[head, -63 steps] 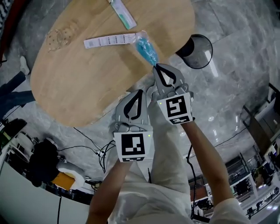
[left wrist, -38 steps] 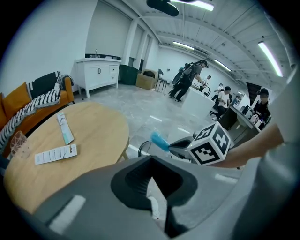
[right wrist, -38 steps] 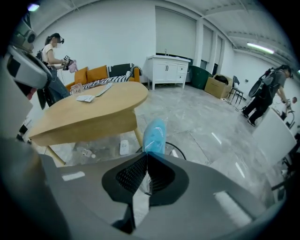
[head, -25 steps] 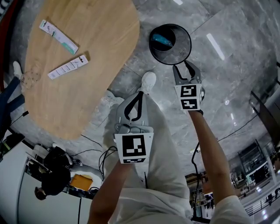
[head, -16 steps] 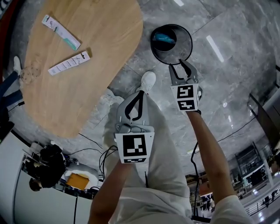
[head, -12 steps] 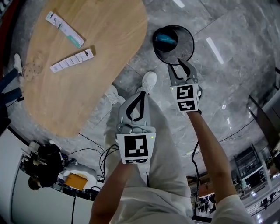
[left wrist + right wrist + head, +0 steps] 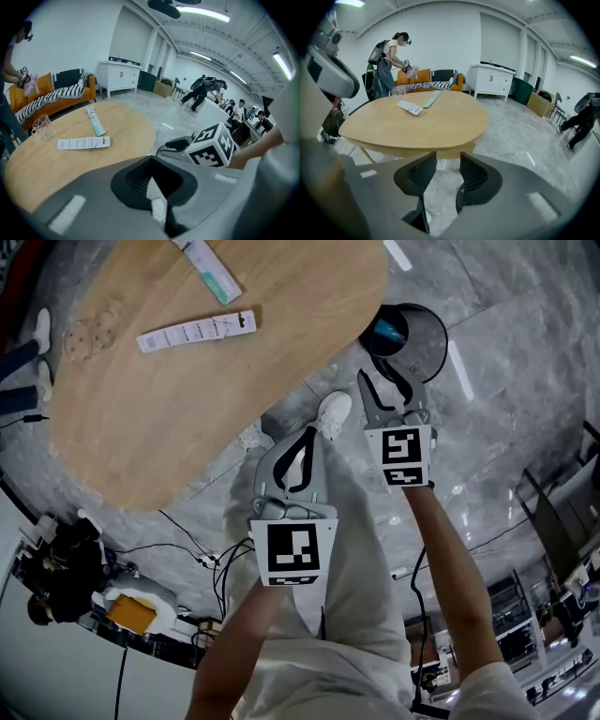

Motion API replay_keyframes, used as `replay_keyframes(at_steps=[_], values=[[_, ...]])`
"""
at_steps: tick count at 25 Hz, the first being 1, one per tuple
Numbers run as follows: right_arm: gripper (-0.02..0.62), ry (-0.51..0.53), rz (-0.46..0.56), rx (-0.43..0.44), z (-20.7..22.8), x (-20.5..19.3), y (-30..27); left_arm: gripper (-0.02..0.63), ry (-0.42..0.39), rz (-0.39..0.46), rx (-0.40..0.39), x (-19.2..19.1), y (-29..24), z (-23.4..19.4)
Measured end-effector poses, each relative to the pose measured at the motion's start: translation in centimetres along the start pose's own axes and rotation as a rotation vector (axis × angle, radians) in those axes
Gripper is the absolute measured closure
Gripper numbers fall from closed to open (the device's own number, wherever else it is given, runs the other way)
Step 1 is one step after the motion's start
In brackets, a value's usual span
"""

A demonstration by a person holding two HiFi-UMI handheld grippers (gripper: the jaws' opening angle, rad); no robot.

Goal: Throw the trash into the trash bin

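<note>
The black trash bin (image 7: 441,341) stands on the grey floor just off the table's edge, with a blue bag (image 7: 386,332) lying inside it. My right gripper (image 7: 380,377) hangs beside the bin's near rim. Its jaws have just been closing a little, but they stand open with nothing between them (image 7: 443,157). My left gripper (image 7: 307,434) is lower and to the left, over my leg, shut and empty (image 7: 152,164). On the round wooden table (image 7: 187,409) lie a white strip packet (image 7: 195,331) and a green-and-white packet (image 7: 208,268).
A clear dotted holder (image 7: 91,334) sits near the table's far left. My white shoe (image 7: 333,413) is on the floor by the table's edge, and cables (image 7: 202,559) trail under it. A person (image 7: 389,58) stands beyond the table by an orange sofa (image 7: 47,96).
The blue bag has gone from my right gripper into the bin. Since then the view has swung toward the table, and the right gripper has drawn back from the bin's rim toward the table.
</note>
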State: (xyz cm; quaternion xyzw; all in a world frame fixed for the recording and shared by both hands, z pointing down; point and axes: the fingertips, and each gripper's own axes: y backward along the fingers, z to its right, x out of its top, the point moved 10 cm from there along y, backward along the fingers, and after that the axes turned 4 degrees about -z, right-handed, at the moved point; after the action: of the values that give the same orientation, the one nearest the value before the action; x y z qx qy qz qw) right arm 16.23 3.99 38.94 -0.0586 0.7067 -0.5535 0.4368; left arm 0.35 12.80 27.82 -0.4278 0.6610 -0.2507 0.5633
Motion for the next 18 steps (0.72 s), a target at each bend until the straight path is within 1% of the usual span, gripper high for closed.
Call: replay_keyframes(at_steps=[3,7,10,14,16,18], values=[[0.408,0.043,0.035,0.031,-1.9,2.3,-0.5,0.606,0.041,0.010,0.025,-0.9,0.8,-1.9],[0.396,0.167,0.064,0.083,-4.2,5.0,-1.3,0.606,0.085,0.031,0.040,-1.7,2.1,-3.5],[0.387,0.216,0.070,0.114,-6.1,7.4,-2.8,0.606,0.112,0.049,0.050,-1.7,3.3,-5.7],[0.376,0.267,0.076,0.131,-7.9,10.0,-4.5,0.606,0.109,0.080,0.056,-1.3,4.3,-8.5],[0.371,0.306,0.067,0.132,-8.7,10.9,-5.5,0.606,0.124,0.093,0.062,-1.7,4.8,-9.5],[0.358,0.338,0.057,0.134,-9.4,11.8,-6.6,0.606,0.148,0.089,0.061,-2.3,5.2,-10.5]])
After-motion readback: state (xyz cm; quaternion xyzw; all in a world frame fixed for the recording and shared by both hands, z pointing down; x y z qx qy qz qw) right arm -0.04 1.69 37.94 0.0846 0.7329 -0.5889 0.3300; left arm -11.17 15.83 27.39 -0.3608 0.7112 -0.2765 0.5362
